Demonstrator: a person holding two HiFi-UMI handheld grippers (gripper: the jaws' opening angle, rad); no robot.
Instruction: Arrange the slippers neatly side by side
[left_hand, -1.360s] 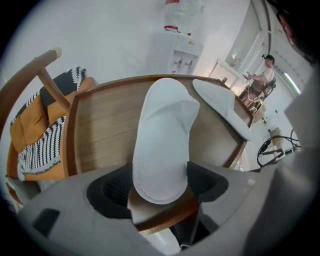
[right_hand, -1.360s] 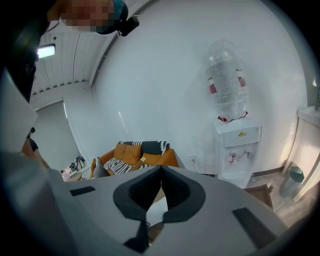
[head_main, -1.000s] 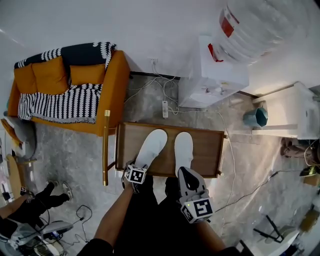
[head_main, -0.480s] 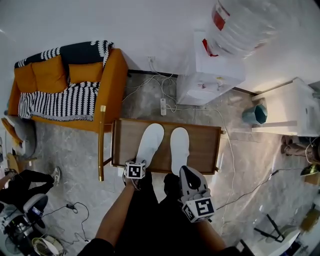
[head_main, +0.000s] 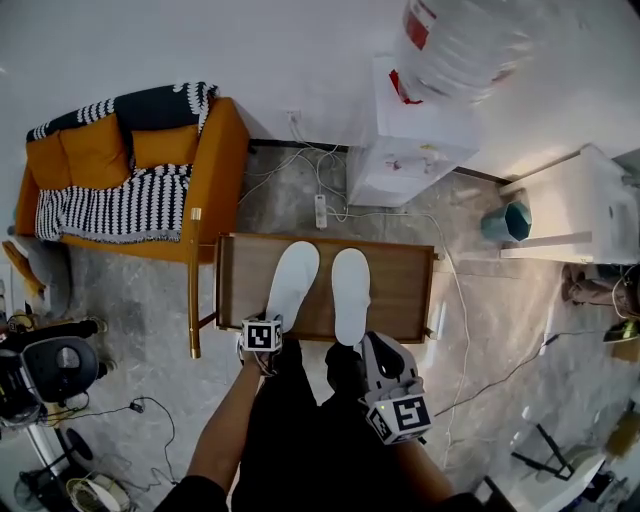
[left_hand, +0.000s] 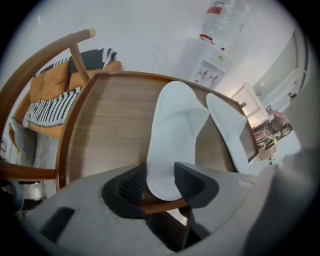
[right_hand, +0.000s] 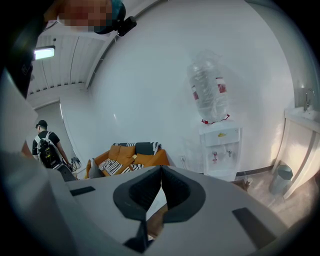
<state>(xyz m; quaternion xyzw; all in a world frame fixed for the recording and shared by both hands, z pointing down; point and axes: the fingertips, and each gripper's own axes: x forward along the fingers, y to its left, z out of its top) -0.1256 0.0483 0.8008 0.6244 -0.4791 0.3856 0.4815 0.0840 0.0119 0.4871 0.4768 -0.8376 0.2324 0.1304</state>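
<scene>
**Wooden surface with two white slippers, left jaws closing on one heel**

Low and rectangular, the wooden surface (head_main: 400, 290) stands on a grey stone floor just ahead of the person's legs, seen from above.

Nearest the viewer, the right gripper (right_hand: 161, 186) hangs short of the surface with its jaws pressed together and nothing between them, aimed at the far wall. The left gripper (left_hand: 161, 182) points steeply down over the near edge. Its jaws have just been closing around the heel of the left slipper (head_main: 293, 282), and the pads look to be touching the heel's two sides.

That slipper lies slanted, its toe leaning towards the right slipper (head_main: 350, 295), which lies nearly straight just beside it. Toes are close and heels are apart.

Both slippers look thin, light and floppy. They would likely slide easily on the wood and fold if pinched hard. The heel seems the best hold for swinging one round.

Beyond stand an orange sofa (head_main: 120, 170) on the left and a water dispenser (head_main: 410, 150) against the white wall.

From above, the left gripper's marker cube hides the gripped heel. How firmly the pads press cannot be told.
</scene>
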